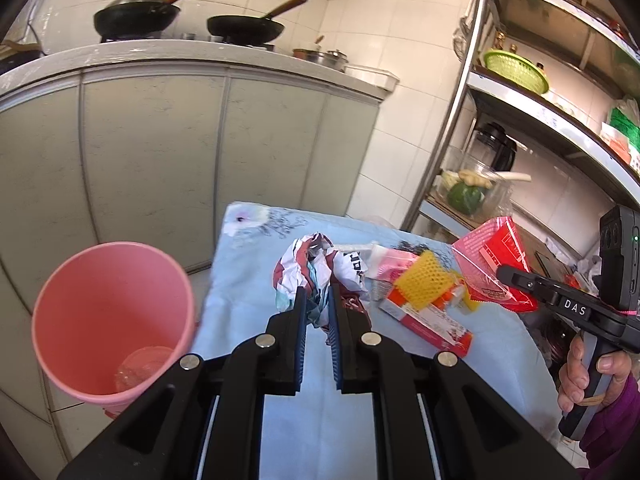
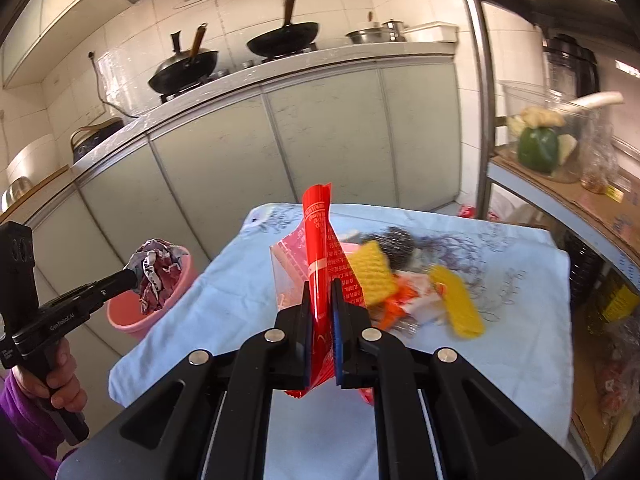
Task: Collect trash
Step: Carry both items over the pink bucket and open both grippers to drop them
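Bright, even daylight fills both fisheye views; white wall tiles [image 1: 360,8] glare softly. Straight lines bow toward dark vignetted corners. The yellow mesh [image 2: 456,300] is motion-blurred.

"das" on the right hand-held gripper [image 1: 505,273]; "genrobot.ai" on the left hand-held gripper [image 2: 134,278].

Crumpled printed paper [image 1: 320,276], glossy red plastic wrapper [image 2: 320,264], matt pink plastic bin [image 1: 112,320], pale cloth [image 2: 500,320].
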### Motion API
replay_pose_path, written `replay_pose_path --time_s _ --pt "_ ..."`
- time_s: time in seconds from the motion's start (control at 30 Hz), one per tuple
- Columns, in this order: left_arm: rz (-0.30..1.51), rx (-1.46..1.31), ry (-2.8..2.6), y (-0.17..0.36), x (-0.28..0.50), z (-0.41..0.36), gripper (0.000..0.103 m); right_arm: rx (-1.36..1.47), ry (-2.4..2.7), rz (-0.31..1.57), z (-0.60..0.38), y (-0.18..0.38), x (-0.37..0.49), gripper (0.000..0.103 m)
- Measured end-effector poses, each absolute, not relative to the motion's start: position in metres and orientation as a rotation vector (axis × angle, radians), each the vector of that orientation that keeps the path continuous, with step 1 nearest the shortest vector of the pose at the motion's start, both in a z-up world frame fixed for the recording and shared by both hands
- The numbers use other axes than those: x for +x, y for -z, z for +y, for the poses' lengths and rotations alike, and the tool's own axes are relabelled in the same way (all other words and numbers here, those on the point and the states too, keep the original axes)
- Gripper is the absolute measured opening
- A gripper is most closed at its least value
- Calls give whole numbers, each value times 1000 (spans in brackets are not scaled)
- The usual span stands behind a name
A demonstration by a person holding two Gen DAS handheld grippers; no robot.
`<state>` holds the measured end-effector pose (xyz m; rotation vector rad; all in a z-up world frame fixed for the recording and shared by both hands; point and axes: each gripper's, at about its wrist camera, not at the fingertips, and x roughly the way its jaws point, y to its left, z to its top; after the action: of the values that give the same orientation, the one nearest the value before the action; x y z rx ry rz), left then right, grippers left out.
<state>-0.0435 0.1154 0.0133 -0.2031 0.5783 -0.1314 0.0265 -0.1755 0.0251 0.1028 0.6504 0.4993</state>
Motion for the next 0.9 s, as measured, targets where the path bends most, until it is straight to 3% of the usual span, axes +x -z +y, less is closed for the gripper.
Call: replay_pose_path --time_s 0.37,0.9 --pt "545 -242 -68 -14 -66 191 10 21 -721 684 -57 -29 44 8" --pt "642 -309 -226 36 -65 256 10 -107 -949 760 97 -6 51 8"
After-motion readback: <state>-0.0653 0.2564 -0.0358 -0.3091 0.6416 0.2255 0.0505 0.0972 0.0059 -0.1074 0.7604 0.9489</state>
